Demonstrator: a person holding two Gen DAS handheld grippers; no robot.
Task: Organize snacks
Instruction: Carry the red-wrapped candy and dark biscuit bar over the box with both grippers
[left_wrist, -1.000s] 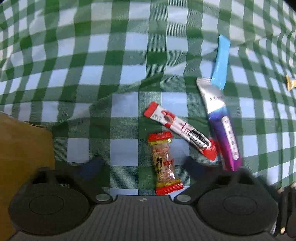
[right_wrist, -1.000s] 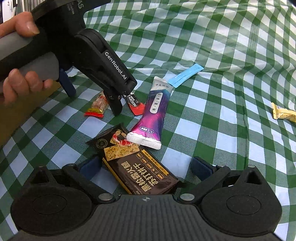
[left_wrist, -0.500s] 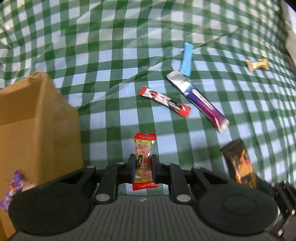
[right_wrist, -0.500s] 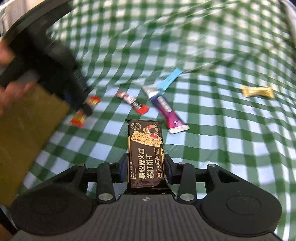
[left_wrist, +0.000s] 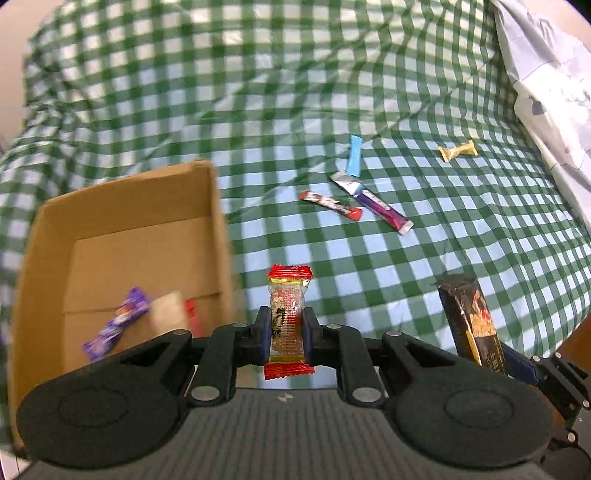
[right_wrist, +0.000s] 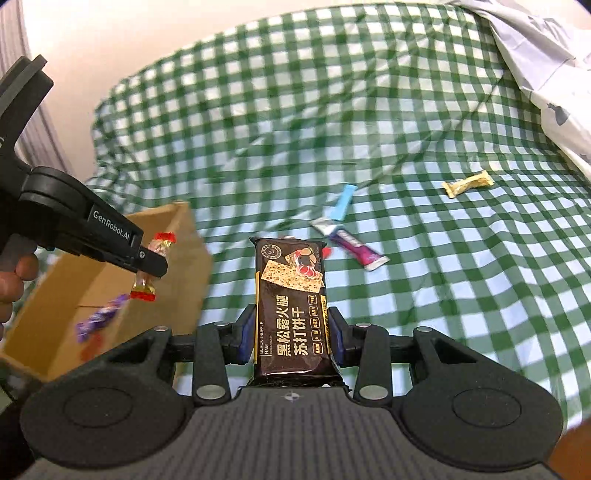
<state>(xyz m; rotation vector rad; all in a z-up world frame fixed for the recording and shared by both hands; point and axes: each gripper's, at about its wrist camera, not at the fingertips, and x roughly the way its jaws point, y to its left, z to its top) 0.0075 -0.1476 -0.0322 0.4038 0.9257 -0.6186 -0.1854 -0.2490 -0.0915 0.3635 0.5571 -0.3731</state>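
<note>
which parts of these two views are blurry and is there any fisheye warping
Left wrist view: cardboard box and the snacks inside smear with motion blur, the held red-ended candy stays sharp. Right wrist view: the box blurs too, cracker pack print is crisp. Both bend the checked cloth near the edges.

Checked cloth (left_wrist: 295, 92) bears cardboard box (left_wrist: 122, 206), scattered snack packets (left_wrist: 330, 201)

**Item Count: Snacks and Container**

One cardboard box (left_wrist: 122, 236). Inside it: three wrapped snacks visible, one purple (left_wrist: 116, 328), one pale (left_wrist: 168, 314), one red (left_wrist: 194, 321).

Loose on the checked cloth (left_wrist: 258, 92): four, namely one blue stick (left_wrist: 354, 155), one purple tube (left_wrist: 373, 203), one red-white bar (left_wrist: 330, 201), one gold candy (left_wrist: 458, 150).

Held clear of the cloth: two, namely one red-ended clear packet (left_wrist: 287, 321), one dark cracker pack (right_wrist: 291, 310).
</note>
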